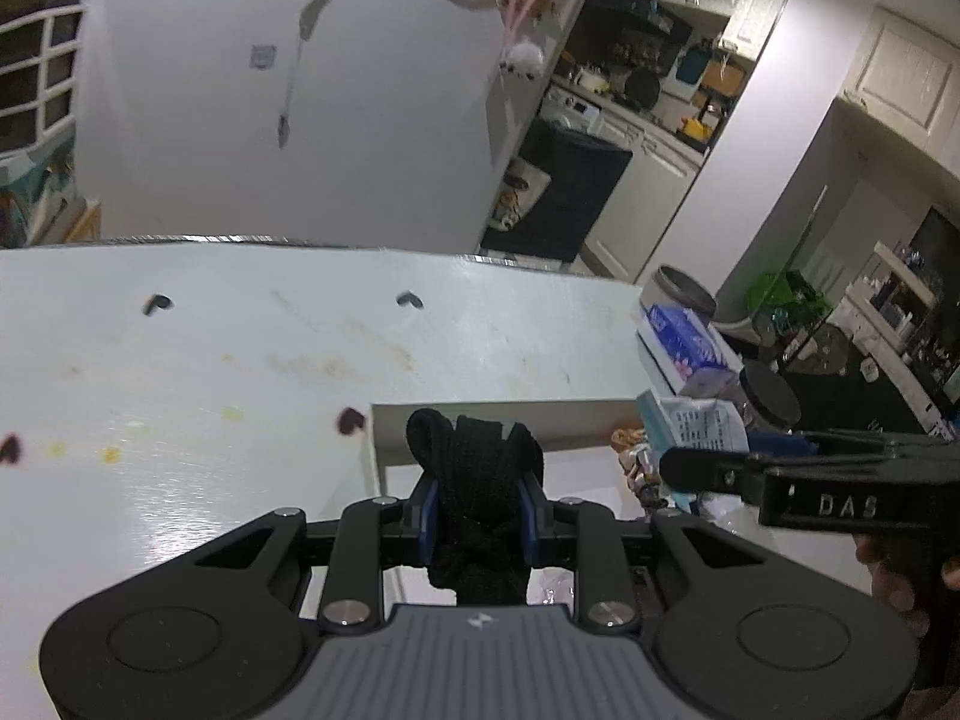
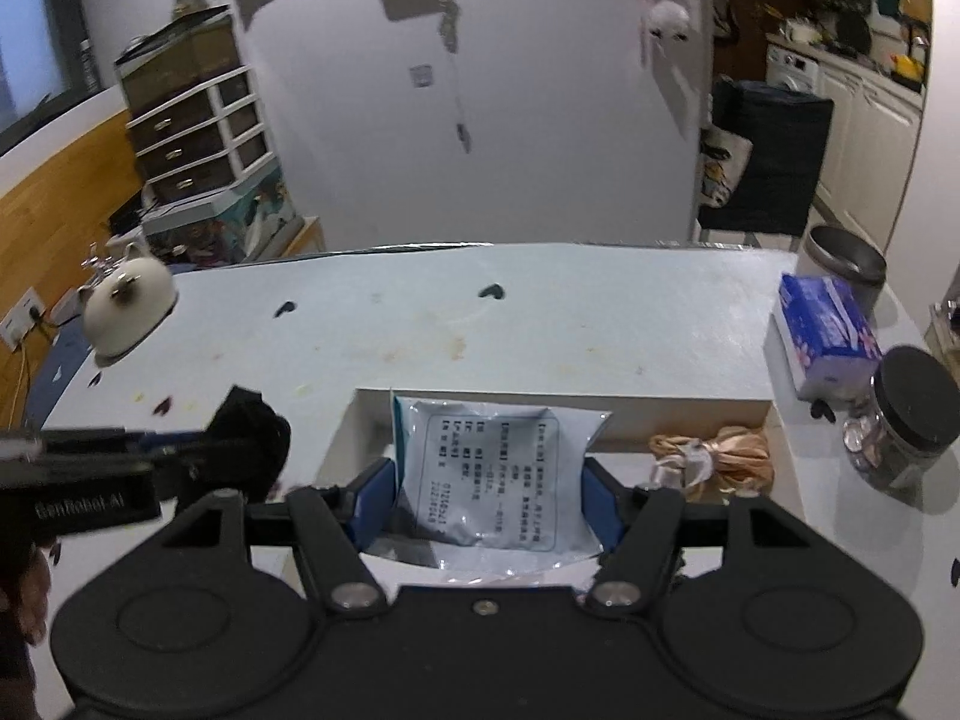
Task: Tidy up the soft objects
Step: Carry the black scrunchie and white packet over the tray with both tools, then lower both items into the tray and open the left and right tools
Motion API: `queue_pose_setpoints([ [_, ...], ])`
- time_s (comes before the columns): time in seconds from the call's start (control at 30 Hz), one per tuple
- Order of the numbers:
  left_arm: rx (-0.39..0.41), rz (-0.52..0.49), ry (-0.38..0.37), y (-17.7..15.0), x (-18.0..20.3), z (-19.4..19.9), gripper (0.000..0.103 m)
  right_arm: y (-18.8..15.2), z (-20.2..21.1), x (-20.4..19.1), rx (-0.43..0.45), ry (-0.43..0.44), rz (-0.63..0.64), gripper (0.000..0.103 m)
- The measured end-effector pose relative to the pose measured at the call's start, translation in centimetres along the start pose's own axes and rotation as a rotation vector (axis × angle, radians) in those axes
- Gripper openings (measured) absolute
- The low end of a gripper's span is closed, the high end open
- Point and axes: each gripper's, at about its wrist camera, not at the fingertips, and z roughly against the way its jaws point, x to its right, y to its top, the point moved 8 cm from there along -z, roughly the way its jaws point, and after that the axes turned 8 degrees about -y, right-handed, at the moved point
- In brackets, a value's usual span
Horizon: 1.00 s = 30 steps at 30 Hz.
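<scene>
Black knit bundle point(image 1: 477, 480) pinched in left gripper point(image 1: 477, 501) over tray point(image 1: 498, 420), right gripper point(image 2: 486, 495) pads clamping printed packet point(image 2: 492, 474), tan bundle point(image 2: 714, 459) in tray, white teapot point(image 2: 129, 309) only in right view

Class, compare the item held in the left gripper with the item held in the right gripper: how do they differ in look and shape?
The black fabric bundle is dark, knitted and bunched into a knot; the plastic packet is pale, smooth and flat, with a printed label. The left gripper pinches the bundle narrowly; the right gripper stands much wider around the packet. Both are soft and held above the white box.
</scene>
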Motion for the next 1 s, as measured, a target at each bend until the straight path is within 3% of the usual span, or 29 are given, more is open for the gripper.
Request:
queue_pose_setpoints([
  [0.37,-0.131,-0.002,-0.014,-0.8,-1.1,-7.5,0.028,0.3,-6.2,1.7,-0.099,-0.006,-0.054,0.067],
  [0.8,-0.155,-0.005,0.011,-0.7,-3.2,-11.1,0.028,0.1,-11.6,1.7,-0.188,-0.016,-0.048,0.068],
  [1.0,-0.158,-0.029,0.012,-0.9,-3.0,-11.1,0.046,-0.1,-12.4,1.7,-0.198,-0.001,-0.079,0.072],
])
